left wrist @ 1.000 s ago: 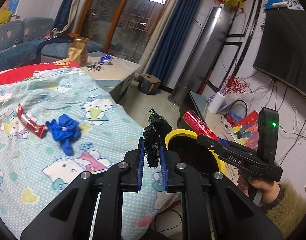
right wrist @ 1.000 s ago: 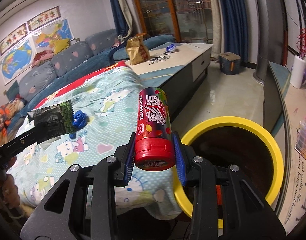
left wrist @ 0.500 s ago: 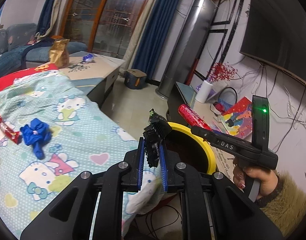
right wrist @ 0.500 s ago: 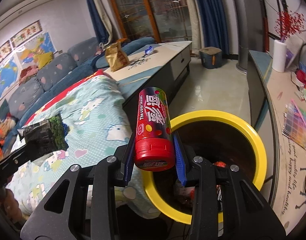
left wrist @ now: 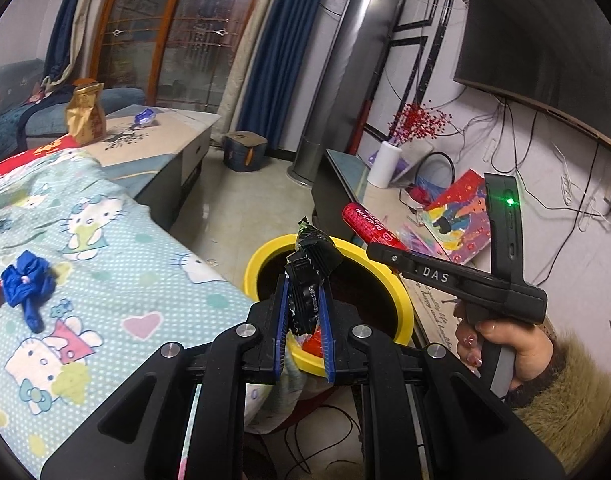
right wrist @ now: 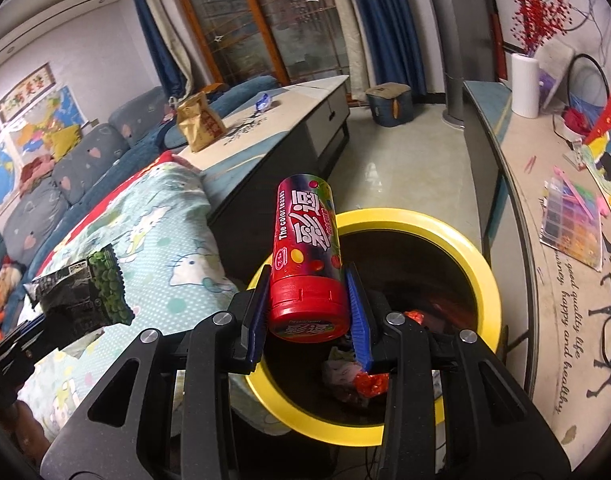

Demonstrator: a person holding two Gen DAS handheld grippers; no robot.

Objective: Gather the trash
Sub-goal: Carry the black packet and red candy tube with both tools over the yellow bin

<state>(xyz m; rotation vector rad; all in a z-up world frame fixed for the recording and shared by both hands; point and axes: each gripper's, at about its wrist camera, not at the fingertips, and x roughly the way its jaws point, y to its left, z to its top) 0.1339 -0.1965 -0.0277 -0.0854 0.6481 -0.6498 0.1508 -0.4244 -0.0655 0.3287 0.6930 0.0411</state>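
Note:
My left gripper (left wrist: 304,312) is shut on a crumpled black snack wrapper (left wrist: 311,268), held above the near rim of the yellow-rimmed trash bin (left wrist: 389,280). My right gripper (right wrist: 307,300) is shut on a red candy tube (right wrist: 307,256), held upright over the bin (right wrist: 481,264), which holds some rubbish. In the left wrist view the tube (left wrist: 371,229) juts from the right gripper over the bin's far side. In the right wrist view the wrapper (right wrist: 89,292) shows at the left. A blue crumpled bag (left wrist: 27,284) lies on the Hello Kitty blanket (left wrist: 117,280).
A low table (left wrist: 161,136) behind the blanket carries a gold paper bag (left wrist: 85,114) and a blue wrapper (left wrist: 145,117). A TV stand (right wrist: 545,216) with papers and a paper roll (right wrist: 525,84) runs along the right. A sofa (right wrist: 45,184) stands at the left.
Both grippers have moved right, away from the blanket and over the bin, each still holding its item. The bin's inside and its rubbish now show in the right wrist view.

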